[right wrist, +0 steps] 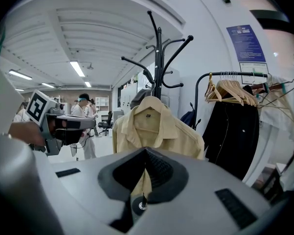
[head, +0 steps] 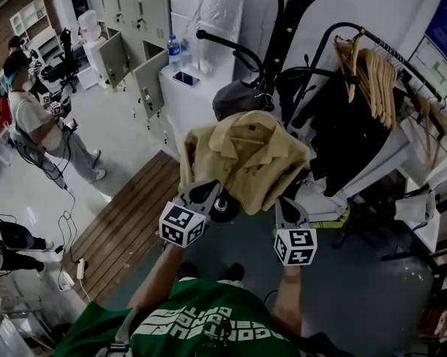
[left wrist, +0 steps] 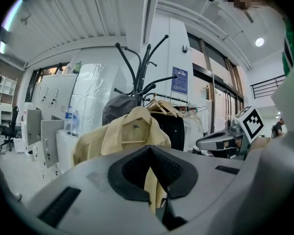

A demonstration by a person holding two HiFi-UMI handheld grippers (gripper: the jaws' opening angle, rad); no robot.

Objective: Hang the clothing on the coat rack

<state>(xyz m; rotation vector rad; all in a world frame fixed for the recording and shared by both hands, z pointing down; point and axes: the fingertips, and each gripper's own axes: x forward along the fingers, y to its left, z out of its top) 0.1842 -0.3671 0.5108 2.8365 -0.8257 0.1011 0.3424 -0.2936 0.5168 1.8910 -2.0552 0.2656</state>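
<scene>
The left hand-held gripper [head: 206,190] has its jaws pressed together on the lower edge of the tan shirt [head: 245,155], and the right hand-held gripper [head: 286,205] is clamped on the same hem nearby. The shirt, on a hanger, is up against the black coat rack [head: 286,28], its collar by a grey bundle [head: 234,97] there. I cannot tell whether the hook is over an arm.

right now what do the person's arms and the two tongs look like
The left tongs and the right tongs have smooth grey shells with black ribbed pads that taper to a point. Each carries a cube with black-and-white square markers. The person wears a green t-shirt with white lettering and short sleeves, so the forearms are uncovered.
</scene>
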